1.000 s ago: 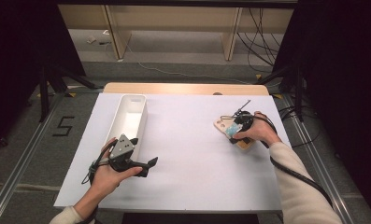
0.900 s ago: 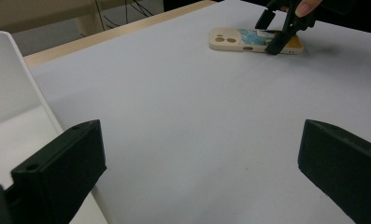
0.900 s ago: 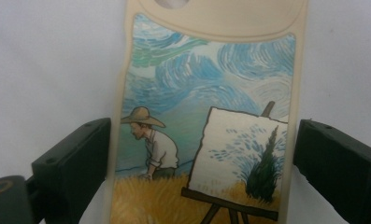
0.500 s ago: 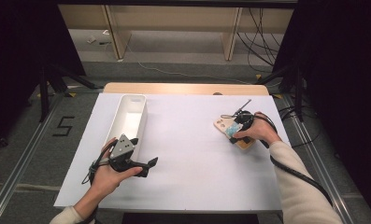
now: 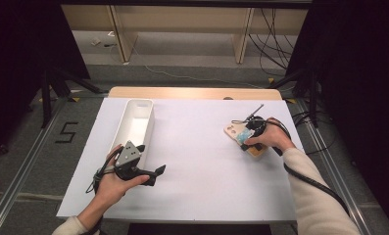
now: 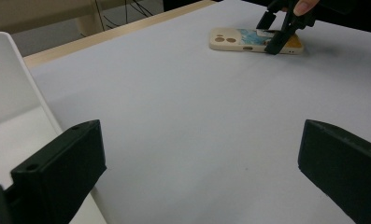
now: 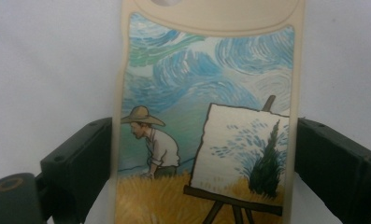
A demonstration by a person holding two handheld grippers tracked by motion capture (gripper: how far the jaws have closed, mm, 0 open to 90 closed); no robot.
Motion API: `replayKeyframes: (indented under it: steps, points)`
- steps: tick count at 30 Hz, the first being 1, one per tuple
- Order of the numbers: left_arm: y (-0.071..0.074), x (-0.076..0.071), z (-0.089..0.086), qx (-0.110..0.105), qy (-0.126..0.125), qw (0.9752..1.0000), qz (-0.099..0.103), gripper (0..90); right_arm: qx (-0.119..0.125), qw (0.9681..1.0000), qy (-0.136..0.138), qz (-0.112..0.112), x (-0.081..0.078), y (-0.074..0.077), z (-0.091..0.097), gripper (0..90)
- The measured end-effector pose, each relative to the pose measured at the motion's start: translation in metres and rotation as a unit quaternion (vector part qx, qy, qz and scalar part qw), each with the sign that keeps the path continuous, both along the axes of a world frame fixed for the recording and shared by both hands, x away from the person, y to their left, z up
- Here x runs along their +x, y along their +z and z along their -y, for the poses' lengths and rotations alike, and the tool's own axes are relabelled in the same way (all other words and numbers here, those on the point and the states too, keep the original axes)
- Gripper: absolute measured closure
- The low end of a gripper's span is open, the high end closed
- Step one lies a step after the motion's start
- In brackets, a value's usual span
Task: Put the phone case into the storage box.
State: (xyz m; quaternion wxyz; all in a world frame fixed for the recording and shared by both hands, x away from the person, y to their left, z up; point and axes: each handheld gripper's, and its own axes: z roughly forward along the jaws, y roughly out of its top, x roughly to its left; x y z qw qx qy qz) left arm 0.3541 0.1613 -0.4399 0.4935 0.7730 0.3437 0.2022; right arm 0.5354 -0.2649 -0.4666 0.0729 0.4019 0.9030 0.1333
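Between the right gripper [image 5: 244, 138] jaws: phone case [image 7: 206, 121], painted back up, flat on the white table [image 5: 202, 147]; jaws flank its long edges, touching or nearly so, grip uncertain. Well apart, left gripper [image 5: 155, 172]: jaws wide, holding nothing, over bare table. Just beside it: white bin [image 5: 137, 122].

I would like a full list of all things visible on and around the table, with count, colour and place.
phone case: one, beige with a painted scene, right side of the table, between the right gripper's jaws
bin: one, white, long, left side of the table
table cover: one, white, over a wooden table
shelf unit: one, beige, behind the table
left gripper: one, black, open, near the bin
right gripper: one, black, at the phone case's sides; contact unclear
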Motion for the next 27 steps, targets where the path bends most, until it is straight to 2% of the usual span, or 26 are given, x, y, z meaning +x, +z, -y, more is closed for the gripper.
replayKeyframes:
  steps: [27]
  points:
    - [0.0001,0.0,0.0,0.0,0.001,1.0,0.0,0.2,0.004,1.0,-0.008,0.003,-0.0024,0.0011,0.0009,11.8]
